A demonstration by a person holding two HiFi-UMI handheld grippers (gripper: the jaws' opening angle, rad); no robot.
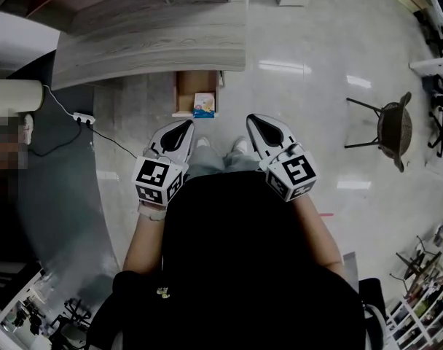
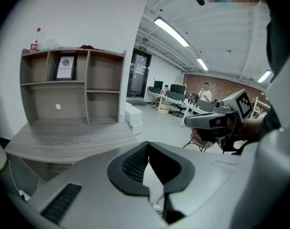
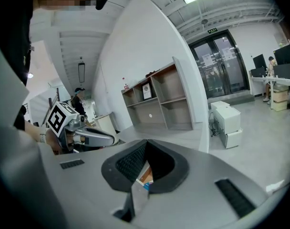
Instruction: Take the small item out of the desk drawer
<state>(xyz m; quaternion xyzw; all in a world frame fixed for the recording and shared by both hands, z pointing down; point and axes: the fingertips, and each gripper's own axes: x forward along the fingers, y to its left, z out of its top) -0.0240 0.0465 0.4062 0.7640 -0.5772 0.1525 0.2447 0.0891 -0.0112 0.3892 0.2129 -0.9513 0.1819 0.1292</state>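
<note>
Under the grey wooden desk (image 1: 149, 46) a brown drawer (image 1: 185, 92) stands pulled out. A small white and blue item (image 1: 204, 105) lies at its front right corner. Both grippers hang over the floor close to the person's body, short of the drawer. My left gripper (image 1: 186, 125) (image 2: 148, 144) points at the drawer's front, jaws shut with nothing between them. To its right, my right gripper (image 1: 252, 118) (image 3: 146, 142) is also shut and empty. Neither gripper touches the drawer or the item.
A power strip (image 1: 83, 118) with a black cable lies on the floor at the left. A dark chair (image 1: 393, 126) stands at the right. A shelf unit (image 2: 73, 87) rises at the desk's back. White cabinets (image 3: 228, 118) sit on the floor beyond.
</note>
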